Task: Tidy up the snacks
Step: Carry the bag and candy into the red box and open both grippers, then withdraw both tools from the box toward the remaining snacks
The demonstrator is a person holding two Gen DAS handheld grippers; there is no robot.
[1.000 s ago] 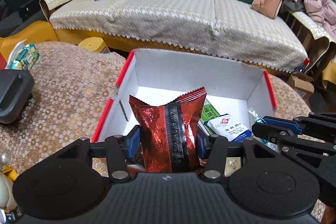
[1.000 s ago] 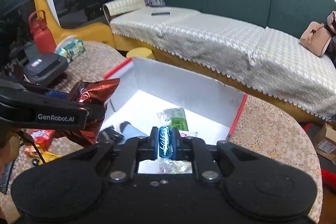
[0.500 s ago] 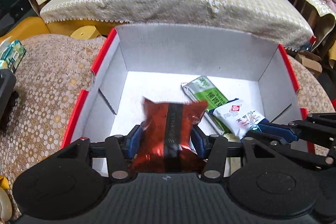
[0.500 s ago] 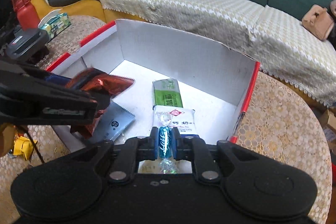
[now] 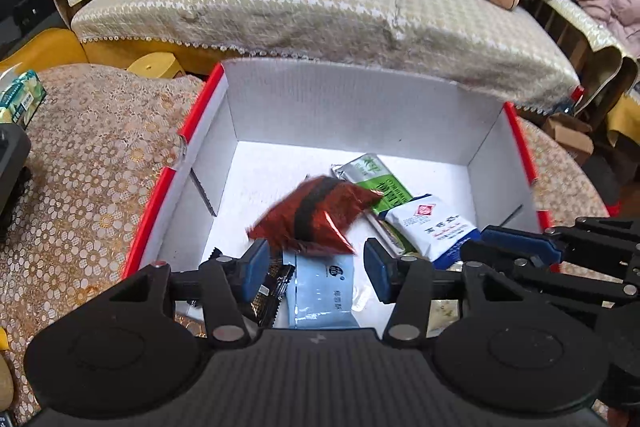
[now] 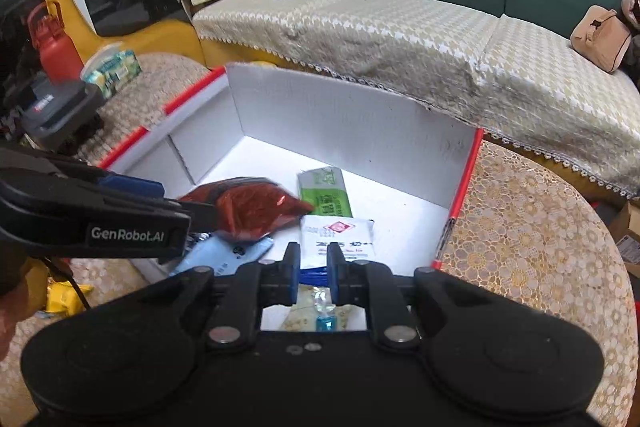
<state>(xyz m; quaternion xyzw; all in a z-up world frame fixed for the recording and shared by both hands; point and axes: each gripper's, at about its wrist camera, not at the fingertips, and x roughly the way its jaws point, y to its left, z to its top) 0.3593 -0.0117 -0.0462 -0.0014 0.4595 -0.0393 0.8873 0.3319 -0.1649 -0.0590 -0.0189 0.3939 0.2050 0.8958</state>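
A white box with red rims (image 5: 360,107) (image 6: 340,115) stands on the table. My left gripper (image 5: 312,265) is open over its near side; the red foil snack (image 5: 316,215) (image 6: 256,211) is free of the pads and blurred, dropping inside. In the box lie a green packet (image 5: 380,179) (image 6: 326,191), a white packet (image 5: 432,227) (image 6: 340,235), a light blue packet (image 5: 320,291) and a dark wrapper (image 5: 272,287). My right gripper (image 6: 313,275) is open; the blue candy (image 6: 325,321) lies below its pads.
The round table has a gold lace cloth (image 5: 88,167) (image 6: 532,227). A black device (image 6: 56,107) and a green tissue pack (image 6: 116,67) sit at its left. Yellow wrappers (image 6: 64,299) lie near the box. A covered sofa (image 5: 320,7) stands behind.
Both grippers moved over the box and opened. The red snack left the left pads and falls into the box. The blue candy left the right pads and dropped.
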